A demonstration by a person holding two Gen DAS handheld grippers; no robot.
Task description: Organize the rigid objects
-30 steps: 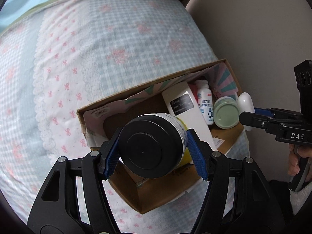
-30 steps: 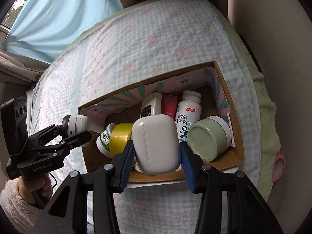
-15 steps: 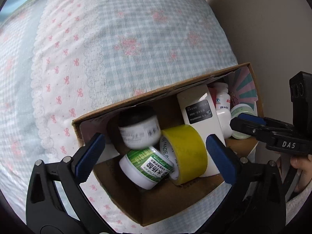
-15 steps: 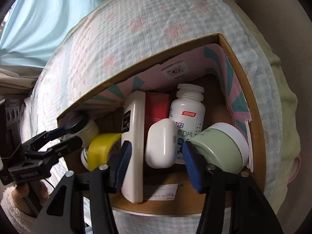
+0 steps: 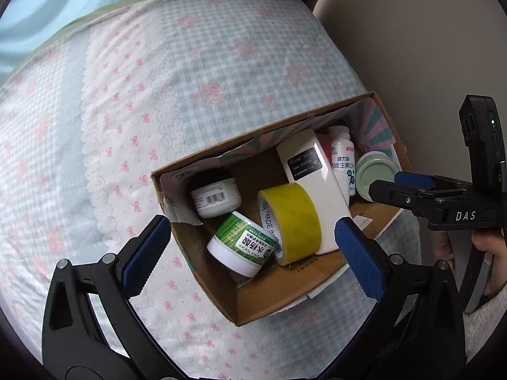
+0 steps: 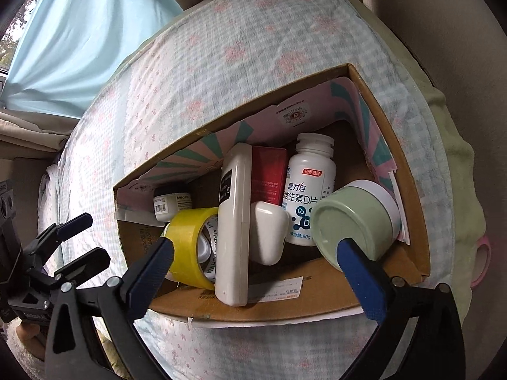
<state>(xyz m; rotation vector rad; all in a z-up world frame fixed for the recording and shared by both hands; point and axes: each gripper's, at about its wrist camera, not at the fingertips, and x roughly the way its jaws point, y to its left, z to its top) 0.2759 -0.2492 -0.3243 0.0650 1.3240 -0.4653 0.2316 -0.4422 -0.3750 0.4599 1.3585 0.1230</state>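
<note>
Both deposits are complete. The left gripper (image 5: 250,253), carrying a black-lidded jar (image 5: 215,194) a second ago, is now hanging spread and empty; that jar is lying in the cardboard box (image 5: 206,272). The right gripper (image 6: 253,266) is likewise spread, its white case (image 6: 267,236) resting beside the white remote (image 6: 234,221). The table outside is showing nothing further.

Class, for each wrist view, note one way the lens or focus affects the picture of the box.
Left wrist view: fisheye bends the cardboard box edges; yellow tape roll is sharp. Right wrist view: the small white case looks smeared; corners go black.
</note>
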